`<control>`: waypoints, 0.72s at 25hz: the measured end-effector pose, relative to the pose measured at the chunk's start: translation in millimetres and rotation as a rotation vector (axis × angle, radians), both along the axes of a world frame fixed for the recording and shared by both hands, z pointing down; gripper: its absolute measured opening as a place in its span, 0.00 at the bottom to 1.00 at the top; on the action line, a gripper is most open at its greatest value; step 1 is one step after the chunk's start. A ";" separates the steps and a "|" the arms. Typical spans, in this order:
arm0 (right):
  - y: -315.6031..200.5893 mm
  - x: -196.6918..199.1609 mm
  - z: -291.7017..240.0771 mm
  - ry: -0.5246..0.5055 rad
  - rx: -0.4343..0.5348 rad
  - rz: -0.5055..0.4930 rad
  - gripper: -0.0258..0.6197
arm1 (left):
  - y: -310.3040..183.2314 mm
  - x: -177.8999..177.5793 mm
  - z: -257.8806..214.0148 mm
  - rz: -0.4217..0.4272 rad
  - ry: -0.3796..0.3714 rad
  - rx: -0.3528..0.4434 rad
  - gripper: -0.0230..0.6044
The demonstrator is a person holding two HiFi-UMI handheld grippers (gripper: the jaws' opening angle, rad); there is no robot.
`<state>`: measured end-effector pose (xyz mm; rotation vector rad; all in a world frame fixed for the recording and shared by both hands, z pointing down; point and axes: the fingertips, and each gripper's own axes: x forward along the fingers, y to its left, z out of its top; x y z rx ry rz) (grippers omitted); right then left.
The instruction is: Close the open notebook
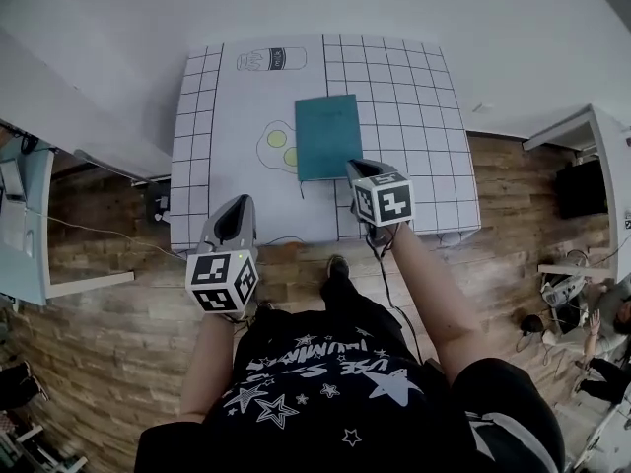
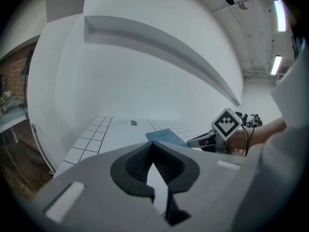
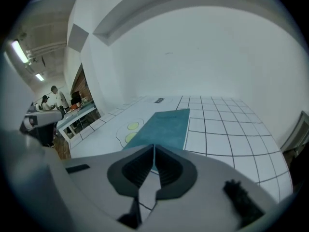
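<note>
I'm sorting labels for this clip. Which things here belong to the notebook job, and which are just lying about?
Part of the job:
- notebook, teal, lying shut on the table
- left gripper and right gripper, both shut and empty

Just there:
- egg drawing
- bottle drawing
</note>
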<state>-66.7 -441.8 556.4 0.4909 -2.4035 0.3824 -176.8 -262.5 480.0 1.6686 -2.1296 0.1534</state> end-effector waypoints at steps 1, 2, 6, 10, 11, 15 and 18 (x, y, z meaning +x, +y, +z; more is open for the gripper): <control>4.9 0.7 -6.6 -0.010 0.011 0.019 0.08 | 5.0 -2.4 -2.7 0.012 -0.002 0.007 0.05; 11.2 1.2 -12.2 -0.017 0.020 0.034 0.08 | 10.7 -5.0 -5.4 0.022 -0.003 0.014 0.05; 47.4 -3.4 -31.8 -0.055 0.042 0.047 0.08 | 36.8 -17.9 -13.3 0.037 -0.005 0.039 0.05; 85.1 -12.7 -56.4 -0.141 0.057 0.030 0.08 | 55.1 -24.1 -22.1 0.064 0.002 0.065 0.05; 93.6 -14.2 -61.6 -0.154 0.064 0.027 0.08 | 58.8 -24.4 -24.9 0.072 0.000 0.073 0.05; 124.5 -16.3 -77.0 -0.188 0.094 0.029 0.08 | 76.1 -23.8 -32.0 0.100 -0.002 0.099 0.05; 145.8 -12.2 -85.2 -0.213 0.106 0.065 0.07 | 92.7 -22.7 -31.2 0.135 0.003 0.104 0.05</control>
